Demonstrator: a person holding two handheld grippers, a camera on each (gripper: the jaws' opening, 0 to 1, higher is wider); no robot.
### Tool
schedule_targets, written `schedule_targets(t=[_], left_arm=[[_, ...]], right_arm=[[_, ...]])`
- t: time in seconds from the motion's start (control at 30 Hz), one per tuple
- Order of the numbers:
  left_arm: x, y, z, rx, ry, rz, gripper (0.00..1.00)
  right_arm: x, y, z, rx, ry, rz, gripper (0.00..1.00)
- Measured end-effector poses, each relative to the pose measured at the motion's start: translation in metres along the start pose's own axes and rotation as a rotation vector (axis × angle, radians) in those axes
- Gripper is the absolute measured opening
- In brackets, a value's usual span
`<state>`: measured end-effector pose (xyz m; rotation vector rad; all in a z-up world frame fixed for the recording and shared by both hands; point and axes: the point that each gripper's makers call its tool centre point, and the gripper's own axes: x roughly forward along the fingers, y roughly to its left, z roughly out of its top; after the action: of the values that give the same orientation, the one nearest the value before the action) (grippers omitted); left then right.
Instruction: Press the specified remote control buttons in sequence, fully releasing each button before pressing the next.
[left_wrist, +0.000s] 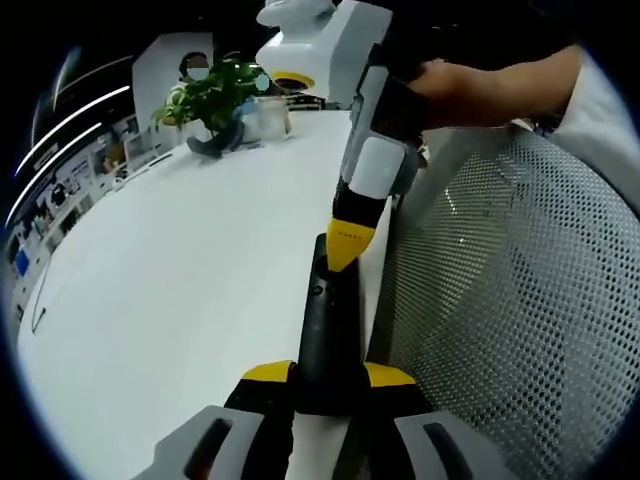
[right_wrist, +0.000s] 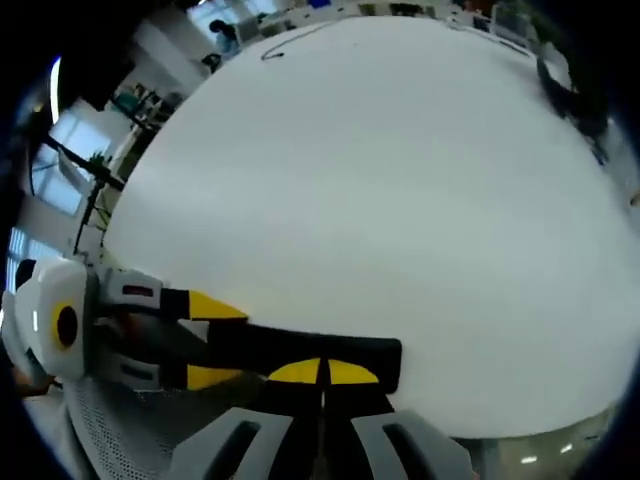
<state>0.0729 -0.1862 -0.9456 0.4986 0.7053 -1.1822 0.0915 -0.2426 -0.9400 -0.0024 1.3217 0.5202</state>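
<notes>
A long black remote control hangs over the white table's edge, and my left gripper is shut on its near end, one yellow tip on each side. My right gripper comes down from above with its jaws together, its yellow tip resting on the remote's far end near a small button. In the right gripper view, my right gripper is shut, with its tips against the remote. My left gripper clamps the remote from the left there.
A grey mesh chair stands close on the right of the table edge. A potted plant and a white machine sit at the far end. A thin dark cable lies far across the table.
</notes>
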Motion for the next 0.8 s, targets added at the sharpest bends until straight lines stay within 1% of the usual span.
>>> schedule_targets(t=[0.13, 0.2, 0.23, 0.27, 0.3, 0.33, 0.4, 0.47, 0.57, 0.6, 0.7, 0.73, 0.77, 0.8], left_arm=[[0.000, 0.000, 0.000, -0.017, 0.006, 0.000, 0.25], [0.001, 0.000, 0.000, -0.001, 0.006, 0.002, 0.25], [0.001, 0.000, 0.000, 0.021, 0.004, 0.001, 0.25], [0.000, 0.000, 0.000, 0.008, 0.007, 0.002, 0.25], [0.000, 0.000, 0.000, 0.009, 0.006, 0.001, 0.25], [0.000, 0.000, 0.000, 0.012, 0.006, 0.000, 0.25], [0.001, 0.000, 0.000, 0.011, 0.008, 0.000, 0.25], [0.001, 0.000, 0.000, 0.014, 0.007, -0.002, 0.25], [0.001, 0.000, 0.000, 0.019, 0.009, -0.003, 0.24], [0.001, 0.000, 0.000, 0.023, 0.013, -0.004, 0.24], [0.001, -0.001, 0.000, 0.024, 0.013, -0.006, 0.24], [0.001, -0.001, 0.000, 0.024, 0.013, -0.006, 0.24], [0.001, -0.001, 0.000, 0.027, 0.014, -0.007, 0.24], [0.001, -0.001, 0.000, 0.027, 0.014, -0.007, 0.24]], right_arm=[[0.001, -0.001, 0.001, -0.019, 0.032, 0.000, 0.00], [0.002, -0.001, 0.001, -0.010, 0.043, -0.004, 0.00], [0.002, -0.002, 0.001, -0.007, 0.046, -0.004, 0.00], [0.002, -0.002, 0.001, -0.014, 0.053, 0.002, 0.00], [0.001, -0.001, 0.000, -0.103, 0.066, 0.041, 0.00], [0.001, 0.000, 0.000, -0.118, 0.069, 0.054, 0.00], [0.000, -0.001, 0.000, -0.070, 0.073, 0.061, 0.00], [0.000, -0.001, 0.000, -0.061, 0.080, 0.063, 0.00], [0.000, 0.000, 0.000, -0.040, 0.093, 0.048, 0.00], [0.000, 0.000, 0.000, -0.022, 0.113, 0.034, 0.00], [-0.001, 0.001, 0.001, -0.034, 0.134, 0.023, 0.00], [-0.001, 0.002, 0.002, -0.034, 0.130, 0.025, 0.00], [-0.002, 0.008, 0.009, -0.032, 0.091, 0.053, 0.00], [-0.005, 0.012, 0.013, -0.014, 0.085, 0.067, 0.00]])
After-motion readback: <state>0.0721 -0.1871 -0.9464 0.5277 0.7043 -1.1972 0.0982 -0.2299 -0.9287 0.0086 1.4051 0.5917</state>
